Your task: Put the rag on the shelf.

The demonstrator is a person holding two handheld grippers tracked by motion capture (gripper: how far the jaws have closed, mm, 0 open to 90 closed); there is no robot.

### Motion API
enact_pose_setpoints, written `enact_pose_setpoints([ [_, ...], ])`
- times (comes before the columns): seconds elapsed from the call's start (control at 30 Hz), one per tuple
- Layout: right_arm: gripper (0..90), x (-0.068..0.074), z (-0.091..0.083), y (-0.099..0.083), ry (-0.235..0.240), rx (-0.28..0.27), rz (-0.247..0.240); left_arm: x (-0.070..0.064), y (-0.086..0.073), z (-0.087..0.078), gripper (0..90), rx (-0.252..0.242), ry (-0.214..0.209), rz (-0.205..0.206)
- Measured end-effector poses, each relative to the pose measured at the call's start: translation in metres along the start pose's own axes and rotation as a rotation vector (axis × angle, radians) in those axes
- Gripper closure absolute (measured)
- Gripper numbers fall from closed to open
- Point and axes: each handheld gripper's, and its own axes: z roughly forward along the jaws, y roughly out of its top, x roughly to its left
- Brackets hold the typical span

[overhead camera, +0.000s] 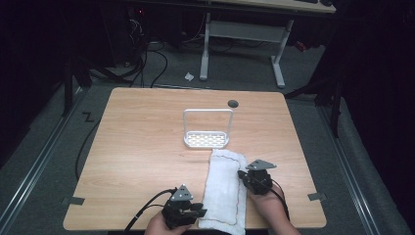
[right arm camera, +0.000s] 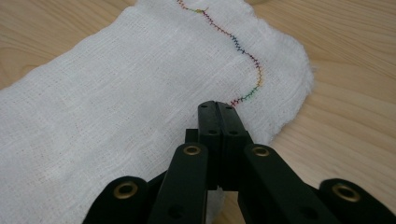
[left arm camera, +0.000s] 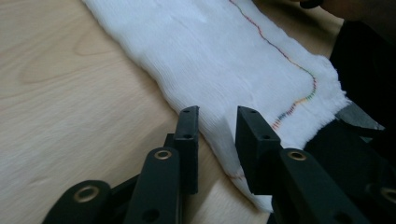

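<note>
Cloth point(overhead camera: 224, 188) between both grippers, white rack point(overhead camera: 207, 128) beyond, table point(overhead camera: 137, 147) wooden.

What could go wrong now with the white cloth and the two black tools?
1. The right tool looks closed at the cloth's edge while the left tool is open around its own edge. If only the right one pulls, the cloth may skew or bunch up.
2. The cloth's near end reaches the table's front edge, so a tug toward the person might drag it off.
3. The white rack stands just beyond the cloth; a forward sweep could bump it.
</note>
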Motion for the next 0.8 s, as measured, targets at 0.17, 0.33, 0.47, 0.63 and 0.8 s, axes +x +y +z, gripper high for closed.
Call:
enact_pose_setpoints([
  [0.17, 90.0, 0.020, 0.015, 0.013, 0.065, -0.009, -0.027, 0.017, 0.011, 0.002, 66.6, -0.064, 0.028, -0.038],
  [0.33, 82.1, 0.022, 0.016, 0.019, 0.071, -0.022, -0.035, 0.034, 0.031, 0.020, 66.9, -0.062, 0.084, -0.010],
  [0.47, 81.5, 0.010, 0.018, 0.028, 0.040, -0.037, 0.000, 0.042, 0.047, 0.028, 66.4, -0.082, 0.100, -0.023],
  [0.63, 81.2, 0.003, 0.023, 0.030, 0.020, -0.033, 0.028, 0.041, 0.057, 0.036, 66.2, -0.093, 0.120, -0.007],
  [0.8, 81.4, -0.002, 0.022, 0.028, 0.002, -0.031, 0.042, 0.046, 0.058, 0.046, 69.5, -0.066, 0.138, -0.013],
])
